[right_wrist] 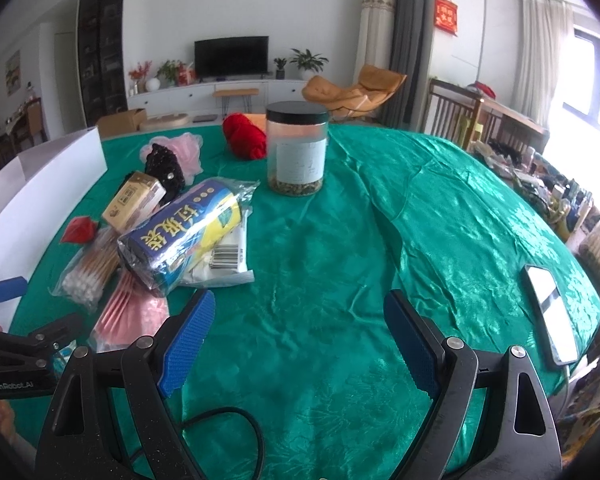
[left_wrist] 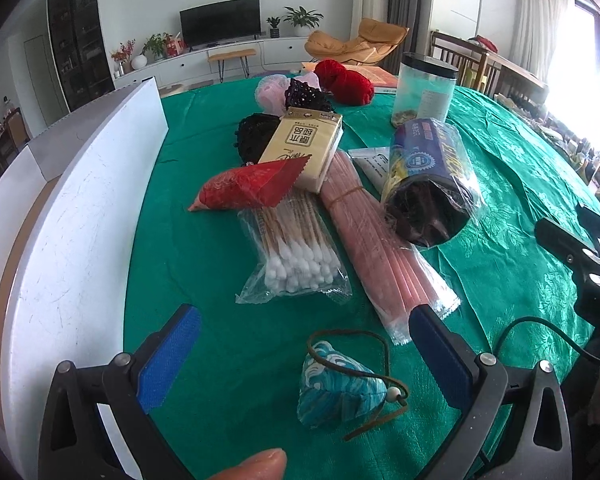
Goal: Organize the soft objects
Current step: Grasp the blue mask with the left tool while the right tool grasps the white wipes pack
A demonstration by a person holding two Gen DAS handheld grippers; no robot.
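A blue wave-patterned sachet [left_wrist: 336, 388] with a brown cord lies on the green tablecloth [left_wrist: 220, 280], between the tips of my open left gripper [left_wrist: 304, 344]. Beyond it lie a bag of cotton swabs [left_wrist: 296, 256], a pink straw pack [left_wrist: 380, 240], a red pouch [left_wrist: 248, 190], a tissue pack [left_wrist: 304, 144], a bin-bag roll [left_wrist: 428, 184], black and pink mesh items [left_wrist: 296, 92] and red yarn [left_wrist: 344, 80]. My right gripper [right_wrist: 296, 340] is open and empty over bare cloth. The yarn [right_wrist: 246, 136] and the roll [right_wrist: 180, 236] also show in the right wrist view.
A white box [left_wrist: 72, 208] stands along the table's left side. A clear jar with a black lid [right_wrist: 298, 148] stands mid-table. A phone [right_wrist: 552, 316] lies near the right edge. A cable [right_wrist: 228, 420] runs under my right gripper.
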